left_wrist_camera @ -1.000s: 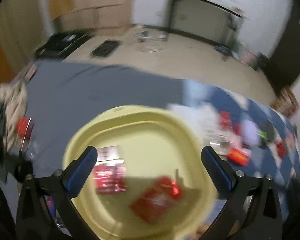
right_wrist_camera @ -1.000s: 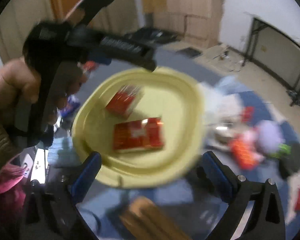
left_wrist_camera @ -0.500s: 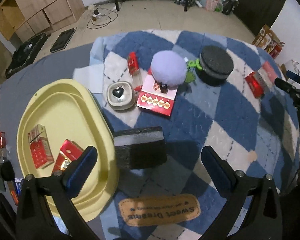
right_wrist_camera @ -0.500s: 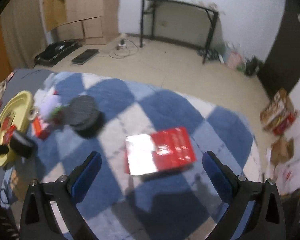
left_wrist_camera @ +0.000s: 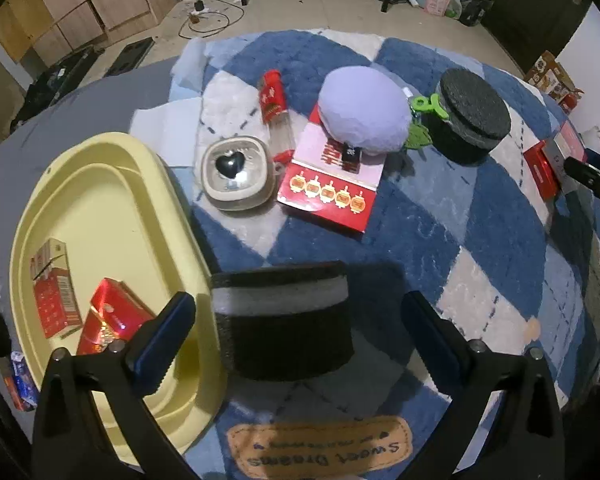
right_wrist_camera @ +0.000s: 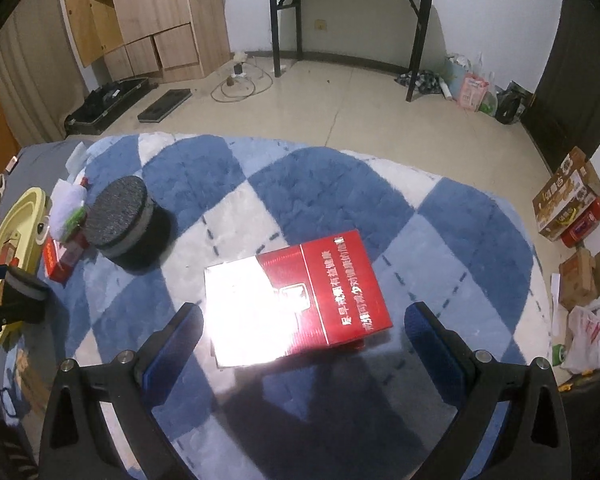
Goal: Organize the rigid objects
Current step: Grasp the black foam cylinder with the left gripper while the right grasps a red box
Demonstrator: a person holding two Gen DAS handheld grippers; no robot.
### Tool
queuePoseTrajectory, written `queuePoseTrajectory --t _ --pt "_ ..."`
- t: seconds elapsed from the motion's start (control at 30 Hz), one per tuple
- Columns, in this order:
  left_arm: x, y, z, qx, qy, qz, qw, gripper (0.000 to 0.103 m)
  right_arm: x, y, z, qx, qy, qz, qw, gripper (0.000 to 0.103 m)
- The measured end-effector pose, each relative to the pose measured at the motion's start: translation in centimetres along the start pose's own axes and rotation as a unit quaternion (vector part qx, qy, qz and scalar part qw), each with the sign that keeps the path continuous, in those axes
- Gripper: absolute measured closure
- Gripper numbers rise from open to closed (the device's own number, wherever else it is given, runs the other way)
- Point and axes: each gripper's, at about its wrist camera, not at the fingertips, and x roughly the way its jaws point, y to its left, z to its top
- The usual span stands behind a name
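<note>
My left gripper point(left_wrist_camera: 298, 320) points down over a black foam block with a white band point(left_wrist_camera: 284, 332) on the blue-and-white rug. Its jaws are closing; the block lies between them and the pads stand clear of it. Left of the block sits a yellow tray point(left_wrist_camera: 112, 184) holding two red packs point(left_wrist_camera: 54, 300) point(left_wrist_camera: 112, 316). My right gripper point(right_wrist_camera: 300, 332) hangs open over a red-and-white box point(right_wrist_camera: 296, 304) at the rug's right side, the box between its fingers, untouched.
On the rug lie a round black foam puck point(left_wrist_camera: 474, 114), a purple plush point(left_wrist_camera: 364, 110) on a flat red box point(left_wrist_camera: 332, 188), a grey dish with a black heart point(left_wrist_camera: 236, 178) and a red-capped bottle point(left_wrist_camera: 274, 104). Cardboard boxes point(right_wrist_camera: 568, 196) stand on the floor to the right.
Both views have swung off the yellow tray. The left gripper now stands lower, over the black foam block; the right gripper has crossed to the red-and-white box and come nearer to it.
</note>
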Motion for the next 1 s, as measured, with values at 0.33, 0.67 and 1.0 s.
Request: queuePoseTrajectory --t 0.33,0.67,1.0 --pt "0.7 0.6 0.1 -0.001 -0.016 0.011 0.9998 0.035 2.3 -0.2 -0.3 0.012 0.012 0.006 1.000 0.008" --pt "-1.2 1.3 0.3 -0.013 -0.044 -0.021 0.9987 0.035 0.3 0.0 -0.2 0.001 -0.006 -0.019 1.000 0.009" --pt "-5.9 3.3 1.3 -0.046 -0.115 -0.055 0.9908 0.035 -4.0 1.6 0.2 -0.015 -0.043 -0.022 0.999 0.009"
